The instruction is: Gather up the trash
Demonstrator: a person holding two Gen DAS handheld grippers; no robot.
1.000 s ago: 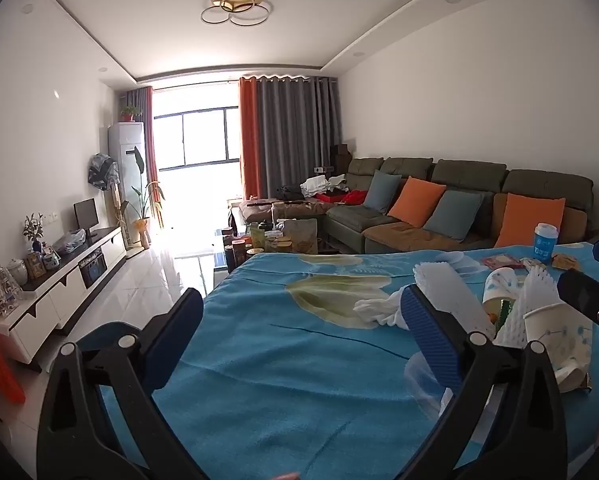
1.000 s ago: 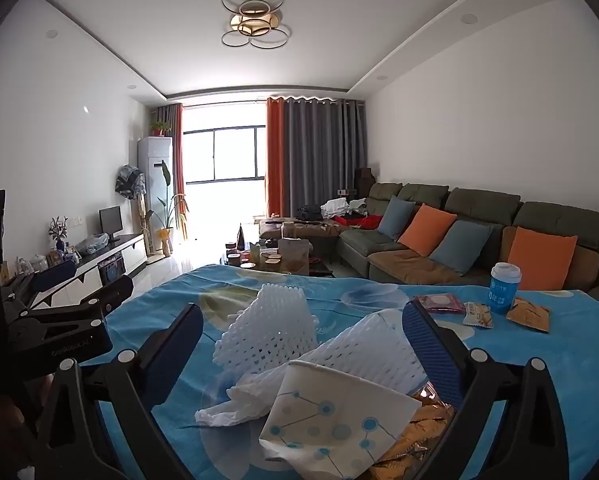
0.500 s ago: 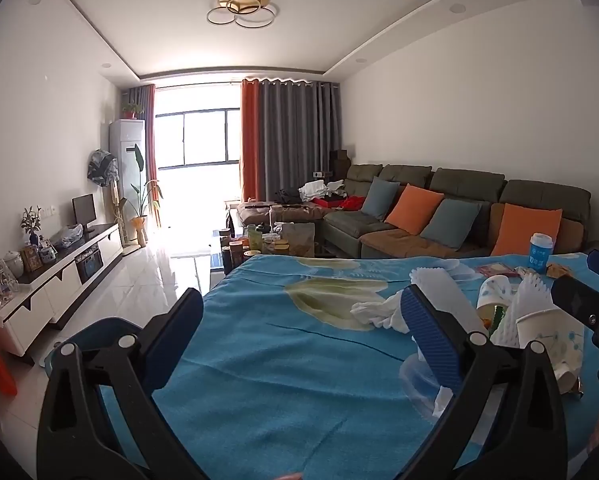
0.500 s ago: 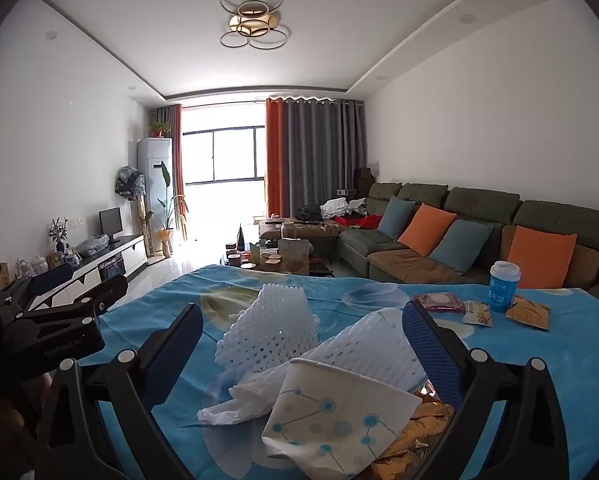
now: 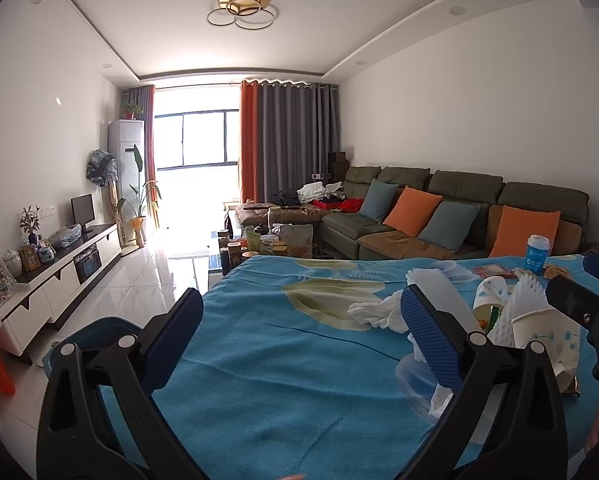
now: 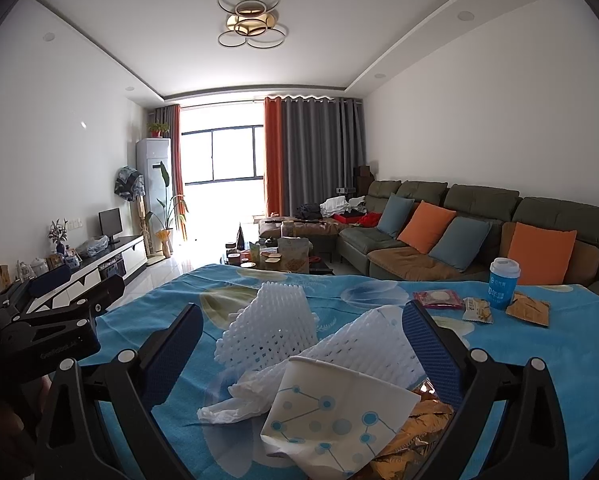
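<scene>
A pile of trash lies on the blue tablecloth (image 6: 539, 352): a flattened paper cup (image 6: 331, 412) with blue dots, two white foam nets (image 6: 271, 328), a crumpled tissue (image 6: 235, 396) and a golden wrapper (image 6: 415, 428). My right gripper (image 6: 299, 352) is open just above the pile, which shows between its fingers. My left gripper (image 5: 303, 340) is open over bare cloth, left of the same pile, where the paper cup (image 5: 543, 328), a foam net (image 5: 431, 280) and the tissue (image 5: 375, 312) show. Each gripper appears at the edge of the other's view.
A blue lidded cup (image 6: 504, 284) and three snack wrappers (image 6: 477, 310) sit at the table's far right. A blue rounded object (image 5: 91, 336) stands low by the table's left edge. Beyond are a coffee table (image 5: 259, 244), sofa (image 5: 439, 216) and TV stand (image 5: 59, 272).
The left wrist view has shifted slightly, so the left gripper moved a little. The right gripper is almost still. Both stay open and the pile has not moved.
</scene>
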